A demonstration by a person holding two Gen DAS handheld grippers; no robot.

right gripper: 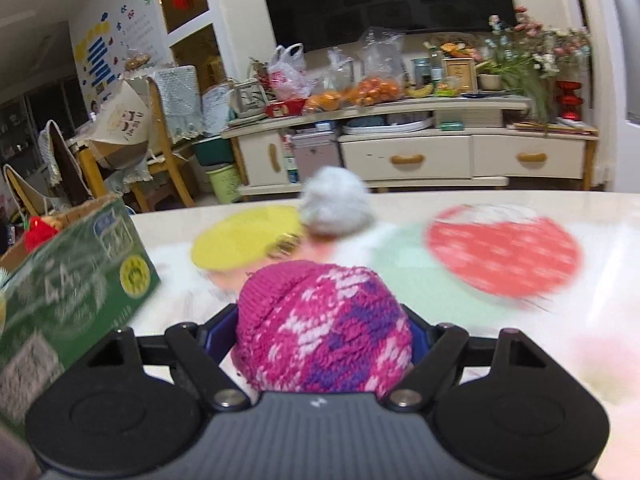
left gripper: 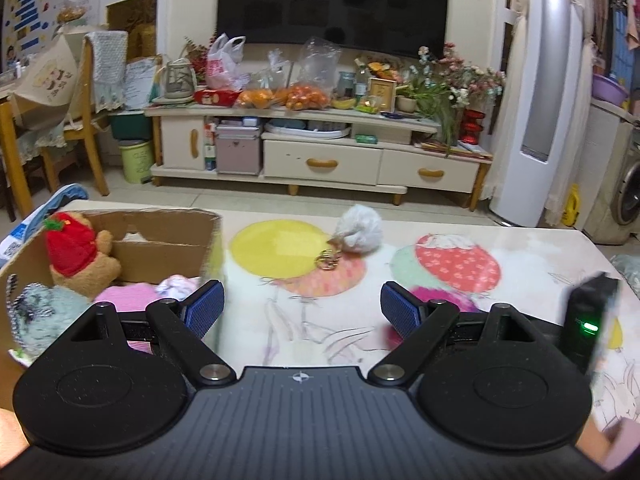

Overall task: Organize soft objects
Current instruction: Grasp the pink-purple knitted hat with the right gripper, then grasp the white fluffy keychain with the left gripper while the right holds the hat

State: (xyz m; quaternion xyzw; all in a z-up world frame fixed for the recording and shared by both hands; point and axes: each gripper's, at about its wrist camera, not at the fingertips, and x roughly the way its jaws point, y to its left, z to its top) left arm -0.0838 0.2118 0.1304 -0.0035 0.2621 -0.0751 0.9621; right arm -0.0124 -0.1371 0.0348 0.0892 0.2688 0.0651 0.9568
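Right hand-held gripper (right gripper: 322, 336) clamped on pink-and-purple knitted hat (right gripper: 324, 328), low over desk (right gripper: 440, 280). Left hand-held gripper (left gripper: 302, 308) wide open, empty. Advice: keep hold until hat clears rim of open cardboard box (left gripper: 160, 236).

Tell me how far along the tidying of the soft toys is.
Partly done. The cardboard box already holds a brown bear with a strawberry hat, a grey plush and pink fabric. The right claw is closed around a pink knitted hat. The left claw is open and empty. The white pom-pom keychain remains on the table.
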